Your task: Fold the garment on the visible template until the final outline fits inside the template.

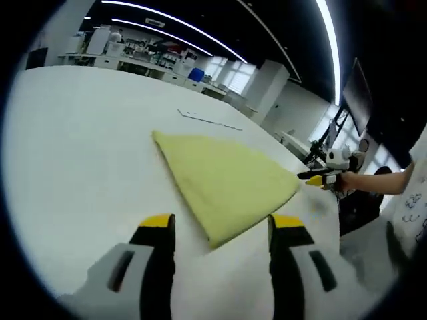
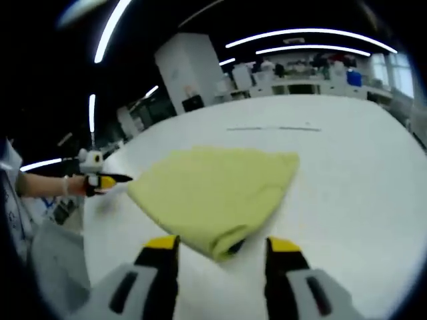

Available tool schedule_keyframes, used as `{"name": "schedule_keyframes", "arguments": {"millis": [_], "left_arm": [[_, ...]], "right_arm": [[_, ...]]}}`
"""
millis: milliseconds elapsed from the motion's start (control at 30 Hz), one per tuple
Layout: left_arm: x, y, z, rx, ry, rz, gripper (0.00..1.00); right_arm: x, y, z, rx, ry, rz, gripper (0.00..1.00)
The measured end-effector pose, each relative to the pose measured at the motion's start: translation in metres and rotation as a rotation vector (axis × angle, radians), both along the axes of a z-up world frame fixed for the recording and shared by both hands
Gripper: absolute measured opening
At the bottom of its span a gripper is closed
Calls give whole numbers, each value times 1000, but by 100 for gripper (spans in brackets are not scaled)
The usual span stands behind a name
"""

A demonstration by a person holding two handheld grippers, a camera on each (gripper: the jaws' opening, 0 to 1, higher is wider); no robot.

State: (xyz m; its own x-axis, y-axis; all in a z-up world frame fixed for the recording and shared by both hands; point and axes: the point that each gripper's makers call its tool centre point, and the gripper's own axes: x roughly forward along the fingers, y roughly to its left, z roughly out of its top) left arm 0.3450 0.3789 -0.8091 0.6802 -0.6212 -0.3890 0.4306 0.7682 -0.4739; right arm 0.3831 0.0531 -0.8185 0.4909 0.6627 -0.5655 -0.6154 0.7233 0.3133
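Observation:
A pale yellow garment [image 1: 223, 177] lies folded into a rough triangle on the white table [image 1: 80, 153]. In the left gripper view, my left gripper [image 1: 222, 227] is open, and its yellow-tipped jaws straddle the garment's near corner without closing on it. My right gripper [image 1: 322, 179], held by a hand, sits just off the garment's right corner. In the right gripper view, my right gripper [image 2: 222, 245] is open around a thick folded corner of the garment [image 2: 213, 190]. The left gripper [image 2: 101, 180] shows beside the garment's left corner. Thin dark template lines [image 1: 207, 120] [image 2: 273, 129] run on the table beyond the garment.
The table [image 2: 360, 173] stretches wide and white around the garment. Its edge runs near the hand [image 1: 373, 181] on the right. Workbenches with equipment [image 1: 153, 60] stand far behind, and a tripod-like stand [image 1: 333, 137] is past the table edge.

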Motion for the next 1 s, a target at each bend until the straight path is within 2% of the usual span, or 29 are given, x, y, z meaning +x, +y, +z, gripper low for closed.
{"name": "schedule_keyframes", "arguments": {"millis": [100,233,300,500,733,800,867,900,1000], "left_arm": [[-5,2,-2,3,9,8,46],[-9,4,-7,25,16,-10,42],[-13,1,-10,37,34,-21,39],[-14,-8,-13,37,42,-26,29],[-5,-5,-20,52,43,-27,18],[-3,-3,-21,51,40,-20,11],[-2,1,-26,78,45,-11,1],[0,3,-25,84,28,-5,1],[0,6,-26,55,58,12,0]], "right_arm": [[-5,-2,-3,5,8,-10,39],[-10,-1,-3,17,13,-10,20],[-11,-1,-3,12,-8,-5,13],[-10,1,-12,18,12,-26,9],[-11,2,-19,22,28,-40,3],[-12,2,-18,28,33,-43,0],[-11,1,-18,21,31,-46,0],[-11,1,-17,25,32,-47,0],[-12,-3,-18,20,34,-47,0]]}}
